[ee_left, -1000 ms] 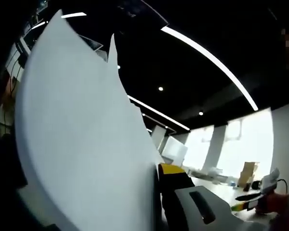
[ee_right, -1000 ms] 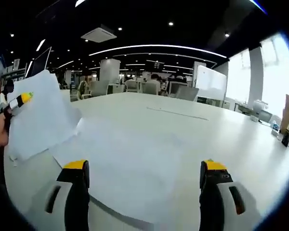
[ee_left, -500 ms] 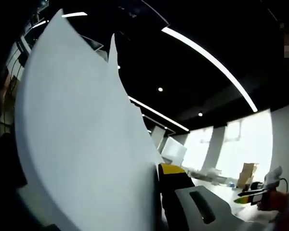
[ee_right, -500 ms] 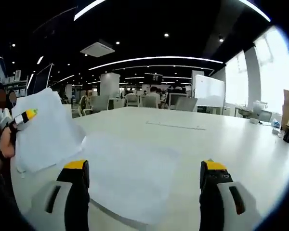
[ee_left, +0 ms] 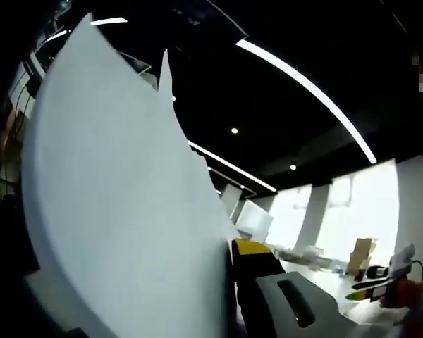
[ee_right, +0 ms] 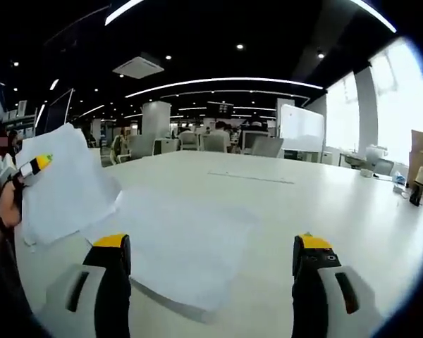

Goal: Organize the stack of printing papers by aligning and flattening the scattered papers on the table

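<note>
So in the left gripper view, the left gripper (ee_left: 229, 282) is clamped on a bunch of white sheets (ee_left: 120, 211), which stand up tall right against the yellow-tipped finger (ee_left: 257, 264) and fan out to its left, covering most of that side. No print or writing on the sheets that I can make out, they look blank. Way off past that finger, low on the right, the right gripper (ee_left: 370, 290) pokes in with its yellow tip, held in a hand (ee_left: 405, 296). In the right gripper view, the right gripper's fingers (ee_right: 113, 282) are spread wide apart and holding nothing. Between and just ahead of them a stack (ee_right: 176, 246) of white paper lies flat on the white table (ee_right: 324, 204), its near corner ending between the two fingers, closer to the left one. Off to the left of the left finger, the held sheets (ee_right: 67, 183) show up again, lifted off the table and tilted, with the left gripper (ee_right: 35, 163) pinching their upper left edge. Further back there are chairs (ee_right: 211, 144) along the table's far edge and a whiteboard (ee_right: 299, 130). No labels or brands readable anywhere.
</note>
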Demonstrator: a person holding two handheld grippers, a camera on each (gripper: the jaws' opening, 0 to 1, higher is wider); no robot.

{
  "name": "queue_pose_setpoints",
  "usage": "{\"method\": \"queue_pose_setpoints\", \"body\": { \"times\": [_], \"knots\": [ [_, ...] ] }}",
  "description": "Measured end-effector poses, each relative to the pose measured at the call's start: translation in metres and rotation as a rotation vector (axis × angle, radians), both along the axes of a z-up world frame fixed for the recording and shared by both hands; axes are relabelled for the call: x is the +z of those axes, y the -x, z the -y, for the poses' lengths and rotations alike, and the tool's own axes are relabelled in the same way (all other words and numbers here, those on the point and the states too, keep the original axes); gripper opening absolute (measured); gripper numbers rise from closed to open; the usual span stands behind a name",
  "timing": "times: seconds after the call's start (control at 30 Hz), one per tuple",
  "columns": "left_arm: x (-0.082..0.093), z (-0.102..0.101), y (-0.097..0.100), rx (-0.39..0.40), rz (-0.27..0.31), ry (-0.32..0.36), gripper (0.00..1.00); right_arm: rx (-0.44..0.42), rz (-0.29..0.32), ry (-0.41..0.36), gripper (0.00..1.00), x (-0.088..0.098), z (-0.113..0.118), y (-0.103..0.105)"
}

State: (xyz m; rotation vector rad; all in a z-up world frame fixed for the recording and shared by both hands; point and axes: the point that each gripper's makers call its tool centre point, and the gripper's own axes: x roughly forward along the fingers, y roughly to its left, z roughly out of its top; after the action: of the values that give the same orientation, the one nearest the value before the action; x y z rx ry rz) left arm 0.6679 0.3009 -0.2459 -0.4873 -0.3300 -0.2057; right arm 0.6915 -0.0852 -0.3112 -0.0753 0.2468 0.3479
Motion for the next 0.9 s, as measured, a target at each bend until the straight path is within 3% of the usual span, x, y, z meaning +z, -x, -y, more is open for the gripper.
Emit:
{"method": "queue_pose_setpoints", "body": {
  "times": [0.5,0.6,0.7,0.77,0.83,0.9],
  "knots": [
    [0.000,-0.001,-0.001,-0.003,-0.002,-0.003,0.09,0.059,-0.033,-0.020,0.90,-0.010,-0.014,0.009],
    [0.000,-0.001,-0.001,-0.004,-0.001,-0.003,0.09,0.064,-0.023,-0.001,0.90,-0.009,-0.010,0.001],
    [0.000,-0.001,-0.001,-0.006,-0.002,-0.004,0.09,0.097,-0.024,-0.073,0.90,-0.004,-0.006,-0.013],
    [0.000,-0.001,-0.002,-0.007,-0.003,-0.005,0.09,0.103,-0.032,-0.065,0.90,-0.004,0.001,-0.021],
    [0.000,-0.001,-0.002,-0.007,-0.002,-0.006,0.09,0.154,0.027,-0.038,0.90,0.004,-0.001,-0.025],
    [0.000,-0.001,-0.002,-0.007,-0.001,-0.005,0.09,0.190,0.031,-0.015,0.90,0.004,-0.004,-0.025]
  ]
}}
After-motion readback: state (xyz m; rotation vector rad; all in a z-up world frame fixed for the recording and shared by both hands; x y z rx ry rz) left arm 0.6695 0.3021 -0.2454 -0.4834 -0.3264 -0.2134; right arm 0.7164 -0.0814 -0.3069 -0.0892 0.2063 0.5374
